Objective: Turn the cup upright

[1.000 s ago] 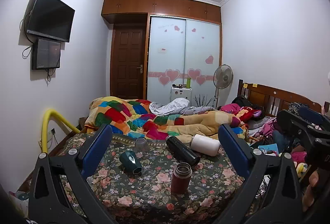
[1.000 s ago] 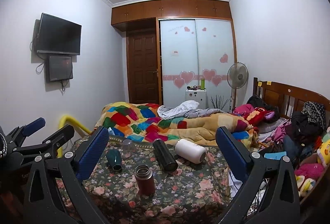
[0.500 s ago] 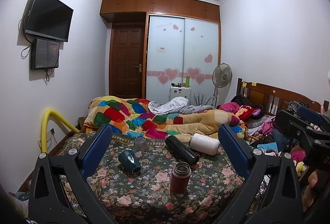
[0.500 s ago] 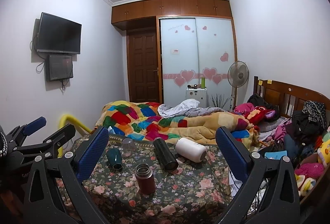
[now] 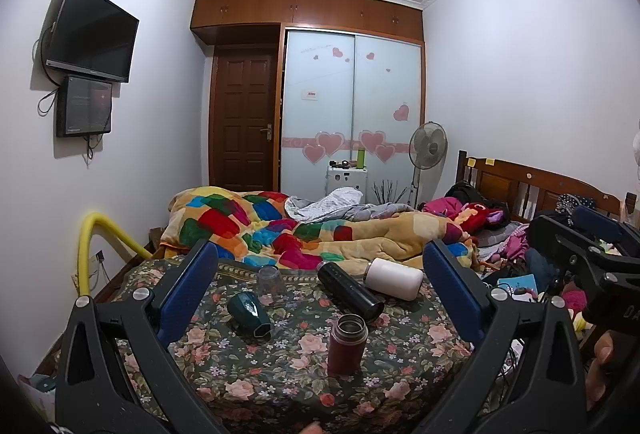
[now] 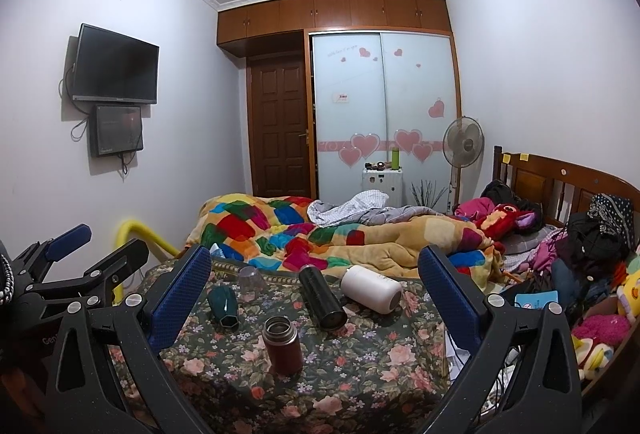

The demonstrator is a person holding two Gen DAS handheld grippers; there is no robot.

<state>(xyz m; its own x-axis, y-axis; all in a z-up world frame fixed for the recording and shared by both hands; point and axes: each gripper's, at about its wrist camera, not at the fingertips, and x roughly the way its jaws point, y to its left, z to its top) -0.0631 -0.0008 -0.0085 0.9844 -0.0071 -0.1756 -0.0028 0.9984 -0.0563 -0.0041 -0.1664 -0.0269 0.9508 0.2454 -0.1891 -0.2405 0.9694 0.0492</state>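
On the floral-cloth table [image 5: 280,386] [image 6: 360,374] a dark green cup [image 5: 249,314] [image 6: 224,304] lies on its side. A black flask [image 5: 350,288] [image 6: 322,296] and a white cup [image 5: 394,278] [image 6: 372,288] also lie on their sides. A maroon flask [image 5: 347,344] [image 6: 282,346] stands upright, lid off. A clear glass [image 5: 267,276] [image 6: 250,278] stands mouth down. My left gripper [image 5: 320,294] and my right gripper [image 6: 314,294] are both open and empty, held back above the table's near edge.
A bed with a colourful quilt [image 5: 280,230] lies right behind the table. Clothes and toys [image 6: 580,274] pile up at the right. A yellow padded rail [image 5: 96,234] stands at the left. The right gripper shows at the right edge of the left wrist view [image 5: 592,258].
Both views have shifted only slightly; the table objects have not moved and both grippers stay open.
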